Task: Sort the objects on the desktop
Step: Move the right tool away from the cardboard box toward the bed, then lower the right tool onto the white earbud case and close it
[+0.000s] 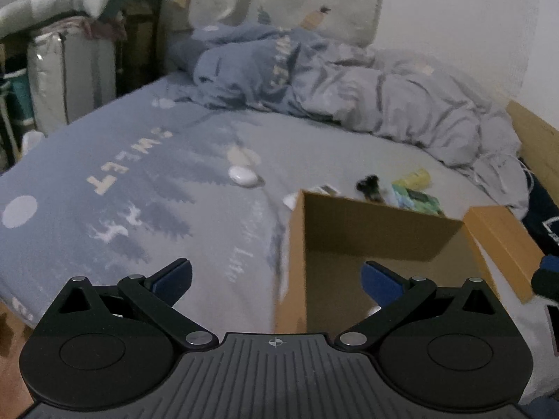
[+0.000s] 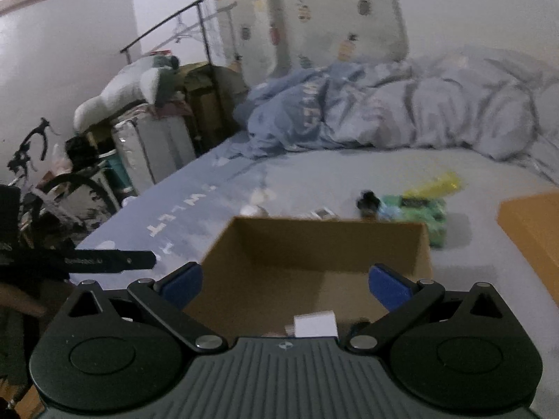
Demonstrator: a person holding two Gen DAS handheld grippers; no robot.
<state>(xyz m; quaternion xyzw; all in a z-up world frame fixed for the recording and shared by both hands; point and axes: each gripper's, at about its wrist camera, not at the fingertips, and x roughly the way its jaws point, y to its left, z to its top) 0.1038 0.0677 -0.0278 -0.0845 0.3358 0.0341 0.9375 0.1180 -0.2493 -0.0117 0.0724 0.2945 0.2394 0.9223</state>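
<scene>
Left gripper (image 1: 276, 279): nearest your left camera; black linkage arms, ribbed grey base, blue pads spread wide apart with nothing between them. It sits above the bed sheet at the left wall of the cardboard box.
Right gripper (image 2: 284, 284): your jaws stand wide apart here too, empty, over the near edge of the box.
Bed sheet (image 1: 139, 188): soft blue-grey cloth, printed with pale letters, trees and deer; it carries everything you are sorting.
White oval object (image 1: 242, 175): smooth, glossy, pebble-shaped; it lies alone on the sheet, well left of the box and apart from the other items.
Cardboard box (image 1: 377, 230): brown, matte, open-topped, flat walls; it stands on the sheet in front of both of your tools.
White block (image 2: 315, 324): small, boxy, lying on the box floor at the near edge; your right tool's base cuts off its lower part.
Black item (image 2: 367, 202): small, dark, lumpy; too blurred to name, just behind the far box wall.
Green packet (image 2: 428, 214): crinkly, printed wrapper, beside the black item, partly hidden by the box corner.
Yellow packet (image 2: 438, 183): long, shiny, lying just behind the green one.
Box lid (image 1: 503, 248): flat orange-brown cardboard, right of the box, cut off by the frame in your right view.
Duvet (image 1: 367, 90): rumpled blue-grey heap at the far end of the bed.
</scene>
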